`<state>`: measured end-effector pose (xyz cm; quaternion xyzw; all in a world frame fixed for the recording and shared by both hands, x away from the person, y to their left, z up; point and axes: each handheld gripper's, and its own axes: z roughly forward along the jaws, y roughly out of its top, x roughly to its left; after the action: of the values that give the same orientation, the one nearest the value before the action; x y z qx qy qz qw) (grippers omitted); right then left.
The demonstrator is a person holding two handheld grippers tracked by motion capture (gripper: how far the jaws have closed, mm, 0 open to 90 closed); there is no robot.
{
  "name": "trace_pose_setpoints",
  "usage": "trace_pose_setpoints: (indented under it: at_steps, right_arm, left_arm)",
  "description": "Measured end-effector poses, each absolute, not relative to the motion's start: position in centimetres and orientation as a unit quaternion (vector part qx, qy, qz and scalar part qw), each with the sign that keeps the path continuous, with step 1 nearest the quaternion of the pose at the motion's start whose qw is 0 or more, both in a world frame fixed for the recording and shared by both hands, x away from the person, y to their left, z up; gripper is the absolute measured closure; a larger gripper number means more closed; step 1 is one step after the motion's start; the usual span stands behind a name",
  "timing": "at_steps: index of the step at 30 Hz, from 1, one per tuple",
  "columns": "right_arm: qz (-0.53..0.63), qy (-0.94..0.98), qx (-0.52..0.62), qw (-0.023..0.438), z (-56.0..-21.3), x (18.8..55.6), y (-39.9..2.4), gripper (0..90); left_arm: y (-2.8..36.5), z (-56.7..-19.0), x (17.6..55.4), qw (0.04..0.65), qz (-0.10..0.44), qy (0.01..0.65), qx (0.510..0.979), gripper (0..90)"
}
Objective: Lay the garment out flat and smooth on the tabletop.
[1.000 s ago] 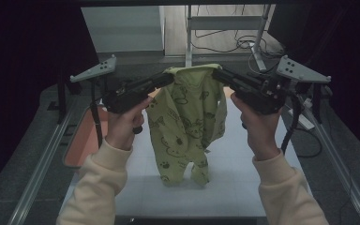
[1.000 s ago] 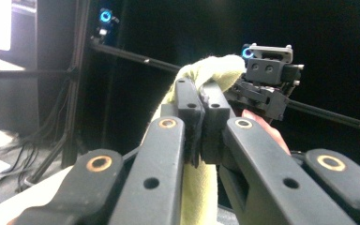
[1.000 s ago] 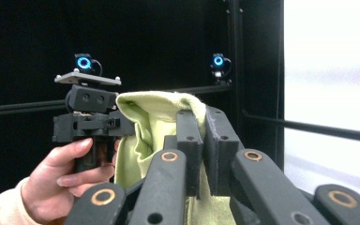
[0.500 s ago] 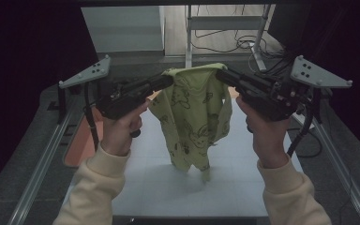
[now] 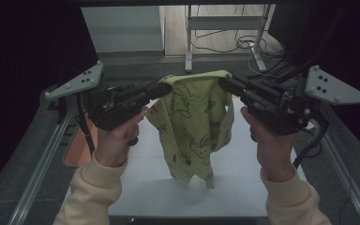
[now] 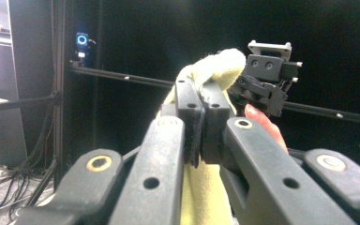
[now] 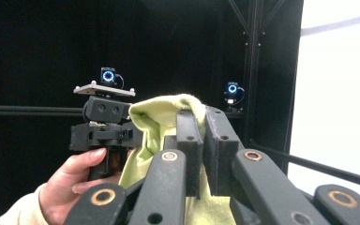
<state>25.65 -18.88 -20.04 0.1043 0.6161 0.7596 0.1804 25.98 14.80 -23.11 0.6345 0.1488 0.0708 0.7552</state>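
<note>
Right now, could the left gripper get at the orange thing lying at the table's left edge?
Probably not as it stands: the left gripper is shut on the yellow-green garment, held up with the right gripper; the orange thing lies below, unobstructed.

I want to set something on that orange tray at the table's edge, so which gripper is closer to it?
Left. The left gripper holds the yellow-green garment just above and beside the orange tray; the right gripper grips the garment's other shoulder, across the table.

The garment's lower part is cut off by the left gripper view's bottom edge; its printed figures are too small to identify.
</note>
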Motion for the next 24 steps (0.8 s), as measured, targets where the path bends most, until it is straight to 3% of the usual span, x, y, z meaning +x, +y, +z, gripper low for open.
trace_pose_setpoints:
  at_steps: [7,24]
  right_arm:
    - [0.751,0.621,0.128,0.185,-21.3,26.7,-19.1,85.1]
    - [0.701,0.650,0.250,0.154,-29.1,33.6,-20.9,85.0]
  left_arm:
    - [14.3,-24.3,27.8,0.738,0.067,0.168,0.650,87.8]
    - [11.6,-31.5,35.0,0.665,0.037,0.254,0.701,87.5]
